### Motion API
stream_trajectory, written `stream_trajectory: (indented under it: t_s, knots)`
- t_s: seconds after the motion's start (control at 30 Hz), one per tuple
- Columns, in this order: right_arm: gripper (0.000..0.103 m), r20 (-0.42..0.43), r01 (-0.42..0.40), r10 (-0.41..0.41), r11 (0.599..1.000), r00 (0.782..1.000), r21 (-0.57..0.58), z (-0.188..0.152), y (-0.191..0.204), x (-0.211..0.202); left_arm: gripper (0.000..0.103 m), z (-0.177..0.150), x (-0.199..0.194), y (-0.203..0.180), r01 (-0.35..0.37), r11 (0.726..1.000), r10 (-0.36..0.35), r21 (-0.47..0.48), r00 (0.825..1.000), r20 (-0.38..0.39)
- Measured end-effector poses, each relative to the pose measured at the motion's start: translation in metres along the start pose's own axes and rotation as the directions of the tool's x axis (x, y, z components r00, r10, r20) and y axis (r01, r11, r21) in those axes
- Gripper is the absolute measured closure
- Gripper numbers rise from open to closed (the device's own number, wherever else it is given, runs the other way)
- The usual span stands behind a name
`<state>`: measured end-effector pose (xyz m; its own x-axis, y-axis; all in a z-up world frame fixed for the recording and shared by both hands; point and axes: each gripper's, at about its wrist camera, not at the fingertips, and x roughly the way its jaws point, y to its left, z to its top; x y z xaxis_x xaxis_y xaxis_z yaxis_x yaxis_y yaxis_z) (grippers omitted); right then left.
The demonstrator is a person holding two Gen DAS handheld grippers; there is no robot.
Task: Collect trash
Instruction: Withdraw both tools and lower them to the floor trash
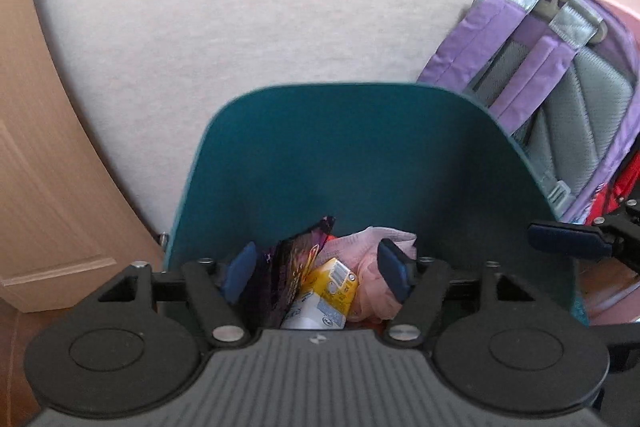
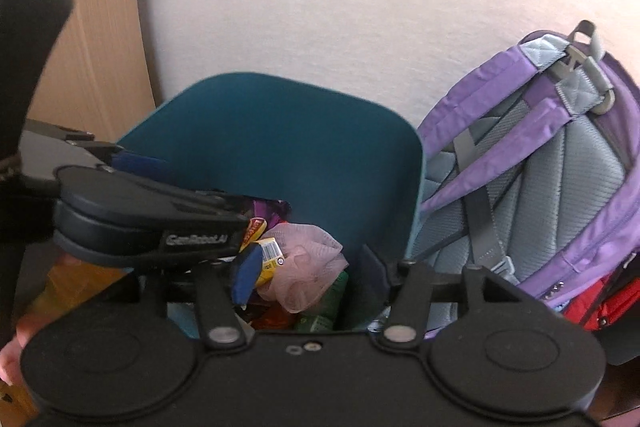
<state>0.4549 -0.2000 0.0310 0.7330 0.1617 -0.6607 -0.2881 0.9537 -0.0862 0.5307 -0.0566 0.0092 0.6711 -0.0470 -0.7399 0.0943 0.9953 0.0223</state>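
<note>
The left gripper [image 1: 318, 269] and right gripper [image 2: 308, 273] both hang part open over the teal bin [image 1: 360, 155], gripping nothing. Trash lies inside: a yellow carton [image 1: 332, 287], dark wrapper [image 1: 294, 267] and pink net [image 1: 372, 267]. A purple backpack [image 1: 560, 75] leans right.

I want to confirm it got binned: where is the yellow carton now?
In both wrist views the yellow carton lies inside the teal bin, between the dark purple wrapper on its left and the pink mesh on its right.
</note>
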Motion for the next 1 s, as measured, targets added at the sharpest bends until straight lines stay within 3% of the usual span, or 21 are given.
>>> stream_trajectory:
  t_s: [0.43,0.53,0.77,1.0]
  knots:
    - [0.039,0.069,-0.032,0.032,0.999,0.997,0.004,-0.021,0.015,-0.081,0.034,-0.028,-0.09,0.004,0.0,0.999,-0.003,0.037,0.997,0.076]
    - [0.037,0.077,-0.051,0.051,0.999,0.996,0.008,-0.03,0.022,-0.1,0.029,-0.041,-0.114,0.009,-0.01,0.999,0.006,0.031,0.995,0.096]
    - [0.034,0.092,-0.09,0.091,0.996,0.992,-0.011,-0.057,0.044,-0.135,0.029,-0.078,-0.164,0.023,-0.013,1.0,0.012,0.002,0.993,0.116]
    - [0.024,0.086,-0.142,0.142,0.99,0.986,-0.013,-0.09,0.069,-0.156,0.024,-0.128,-0.199,0.044,0.014,0.999,-0.008,-0.047,0.993,0.115]
